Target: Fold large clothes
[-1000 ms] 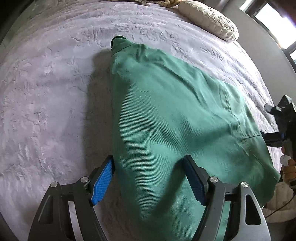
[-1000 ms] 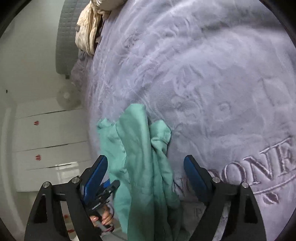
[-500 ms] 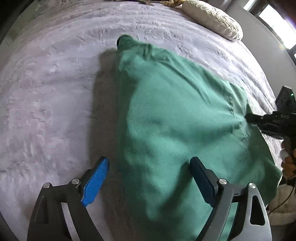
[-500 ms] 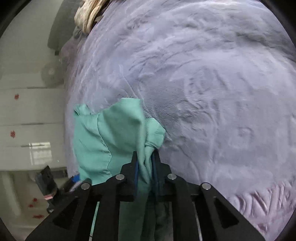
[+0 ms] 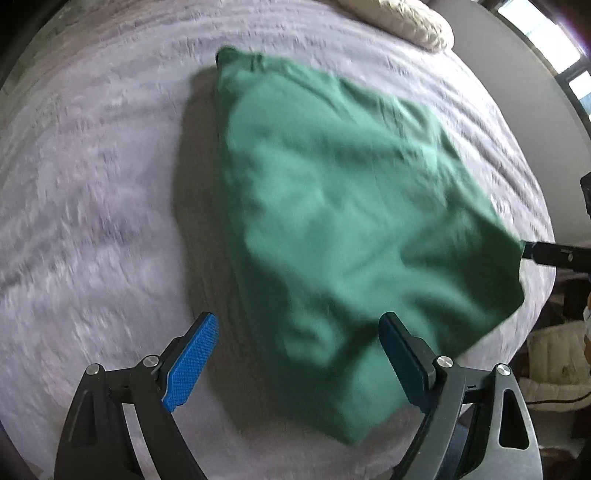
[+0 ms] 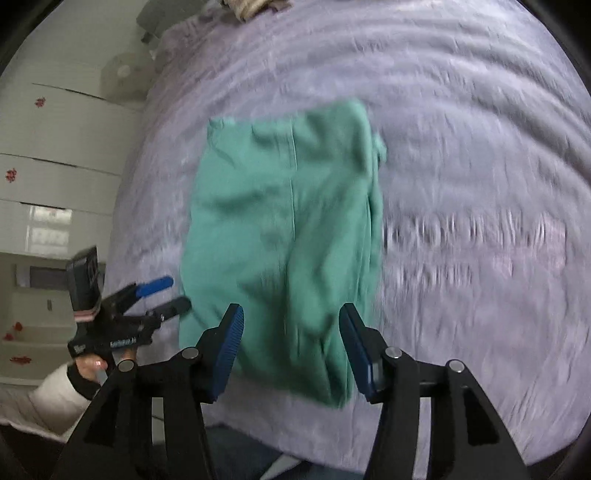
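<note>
Starting at the left gripper [image 5: 297,321]: spread wide, as half a second ago, clamping nothing, hovering above the near end of the green garment [image 5: 351,203] with the near left edge of the cloth showing between the pads, untouched. Lying across the grey bed [image 5: 92,184] in the left wrist view, from a bunched corner at 11 o'clock down to a folded near end at 5 o'clock; noticeably flatter and broader than a second ago, though blurred. Beyond it, at 1 o'clock, a cream pillow [image 5: 406,18]. At 3 o'clock, one finger of the right gripper [image 5: 554,254] at the cloth's far corner; whether touching, cannot tell. Moving to the right wrist view: pinched tight on a bunch of cloth half a second ago, now jaws opening, with the garment [image 6: 284,221] below and between them but not pressed by either pad. Released, then, and laid down at the centre of the bed [image 6: 480,147], running from 12 to 6 o'clock. Probably means one fold just set down; likely next, smoothing it or picking new corners for another fold, with both grippers free.
</note>
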Demonstrator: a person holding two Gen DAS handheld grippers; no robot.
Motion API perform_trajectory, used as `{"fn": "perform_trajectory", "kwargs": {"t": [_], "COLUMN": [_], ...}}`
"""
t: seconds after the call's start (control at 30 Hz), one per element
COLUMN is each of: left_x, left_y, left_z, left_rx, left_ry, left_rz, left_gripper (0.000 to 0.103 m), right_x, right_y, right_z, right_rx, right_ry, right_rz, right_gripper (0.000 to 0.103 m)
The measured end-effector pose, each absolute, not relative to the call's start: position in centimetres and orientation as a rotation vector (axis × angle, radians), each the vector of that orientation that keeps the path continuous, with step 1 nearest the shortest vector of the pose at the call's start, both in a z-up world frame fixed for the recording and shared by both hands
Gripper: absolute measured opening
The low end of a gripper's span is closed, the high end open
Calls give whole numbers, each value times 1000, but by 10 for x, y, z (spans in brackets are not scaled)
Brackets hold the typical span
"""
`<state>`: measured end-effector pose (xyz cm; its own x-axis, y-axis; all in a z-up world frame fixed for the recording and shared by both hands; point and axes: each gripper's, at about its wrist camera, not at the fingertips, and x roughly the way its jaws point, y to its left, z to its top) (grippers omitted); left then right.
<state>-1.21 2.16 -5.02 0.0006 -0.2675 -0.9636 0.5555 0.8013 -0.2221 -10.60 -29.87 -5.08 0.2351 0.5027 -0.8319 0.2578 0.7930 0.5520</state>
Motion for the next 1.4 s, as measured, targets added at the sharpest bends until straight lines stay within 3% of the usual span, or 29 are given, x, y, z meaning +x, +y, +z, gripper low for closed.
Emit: {"fn": "perform_trajectory", "kwargs": {"t": [0.03,0.07,0.1,0.43,0.73,0.93,1.23,1.4], "left_x": [-17,-23,-27,-42,-44,-45,-50,-51], "left_y": [23,25,27,42,48,47,48,50], "left_z": [-55,-61,-64,-76,-78,-77,-73,-72], "left_rx": [274,312,327,310,274,265,271,280], "left_ry": [1438,1438,1434,1434,1451,1460,1466,1476], "left_rz": [-652,-649,-650,-656,-612,-586,-545,-520], "left_gripper": [89,89,90,90,90,90,90,90], "right_x": [-114,-120,-135,-188,-190,-175,-159,-165], "right_y": [-297,-296,-296,-325,-316,-293,-260,-262], "right_z": [-57,-66,-70,-143,-98,-54,-103,-114], "right_rx": [703,729,757,1027,877,826,666,684], "right_ry": [1375,1401,1422,1446,1457,1328,1515,1528], "right_rz": [181,173,154,-59,-120,-41,-67,-76], "right_gripper": [47,23,10,8,8,9,8,6]}}
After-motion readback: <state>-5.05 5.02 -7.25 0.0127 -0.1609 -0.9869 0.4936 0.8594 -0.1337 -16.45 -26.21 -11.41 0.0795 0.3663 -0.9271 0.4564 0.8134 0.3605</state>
